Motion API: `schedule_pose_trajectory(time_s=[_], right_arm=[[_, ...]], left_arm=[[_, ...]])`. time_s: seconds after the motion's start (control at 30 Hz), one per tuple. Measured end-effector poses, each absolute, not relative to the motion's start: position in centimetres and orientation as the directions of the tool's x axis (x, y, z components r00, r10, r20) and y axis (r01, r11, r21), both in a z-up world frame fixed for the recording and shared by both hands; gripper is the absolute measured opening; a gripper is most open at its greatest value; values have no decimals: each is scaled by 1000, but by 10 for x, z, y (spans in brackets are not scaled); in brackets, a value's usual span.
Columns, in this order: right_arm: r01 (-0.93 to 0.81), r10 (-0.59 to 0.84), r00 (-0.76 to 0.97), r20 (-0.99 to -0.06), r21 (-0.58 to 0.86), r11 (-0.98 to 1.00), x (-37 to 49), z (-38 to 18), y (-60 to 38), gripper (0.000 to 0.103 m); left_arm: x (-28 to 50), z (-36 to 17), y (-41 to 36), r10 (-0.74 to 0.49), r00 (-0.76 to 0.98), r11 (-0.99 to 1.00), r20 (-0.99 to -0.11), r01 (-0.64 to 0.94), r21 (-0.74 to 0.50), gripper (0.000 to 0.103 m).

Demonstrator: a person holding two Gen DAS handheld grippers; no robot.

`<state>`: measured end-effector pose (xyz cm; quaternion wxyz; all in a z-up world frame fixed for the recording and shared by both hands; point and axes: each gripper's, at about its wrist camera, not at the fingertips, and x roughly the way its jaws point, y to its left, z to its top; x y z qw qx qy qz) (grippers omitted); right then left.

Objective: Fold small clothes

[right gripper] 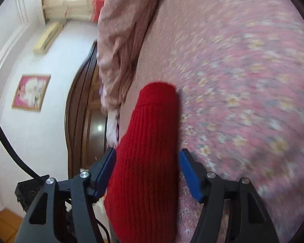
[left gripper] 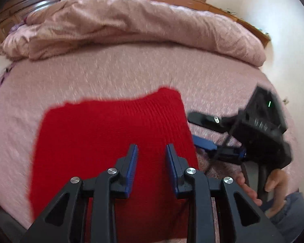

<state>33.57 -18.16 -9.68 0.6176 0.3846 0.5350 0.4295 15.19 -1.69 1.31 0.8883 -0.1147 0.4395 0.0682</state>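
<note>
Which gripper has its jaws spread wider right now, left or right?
The right gripper: its blue pads stand apart on either side of the red knit garment. The left gripper shows only a narrow gap above that garment, gripping nothing.

A home bedroom: a wide bed under a pink flowered bedspread point(left gripper: 115, 70), a crumpled dusty-pink quilt point(left gripper: 131, 22), a dark wooden headboard point(right gripper: 79, 109), and a framed pink picture point(right gripper: 31, 92) on the white wall.

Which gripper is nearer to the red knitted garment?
Left. The left gripper hangs directly over the red knitted garment, jaws apart and empty; the right gripper is just beside its edge, jaws open.
</note>
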Motion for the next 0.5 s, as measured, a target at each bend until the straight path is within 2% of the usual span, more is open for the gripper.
schedule_pose_trajectory(time_s=[0.07,0.1,0.13,0.17,0.23,0.33,0.4,0.47,0.5], right_arm=[[-167,928,11,-372,915,368,336,-94,-168,67],[-190,922,6,-387,905,381,335,-93,-165,61],[-215,915,22,-402,892,397,337,-92,-161,18],[-267,903,60,-426,864,426,340,-88,-158,6],[-315,880,96,-465,824,470,346,-84,-155,5],[-273,884,151,-442,841,467,366,-89,-155,4],[-289,862,197,-467,813,506,369,-85,-152,5],[-306,860,227,-456,805,508,361,-75,-155,12],[-299,852,241,-465,799,521,356,-71,-160,18]], left_arm=[[146,7,-23,58,642,962,-764,-239,-129,22],[143,6,-25,74,650,962,-756,-247,-119,22],[141,5,-24,75,649,957,-757,-261,-128,22],[140,3,-24,68,644,951,-762,-274,-146,22],[136,2,-26,83,640,950,-764,-283,-135,22],[132,0,-35,115,646,955,-754,-282,-96,22],[132,-1,-36,124,652,955,-748,-284,-88,22],[132,0,-33,118,657,954,-744,-283,-98,22],[132,0,-31,106,664,954,-740,-277,-112,22]])
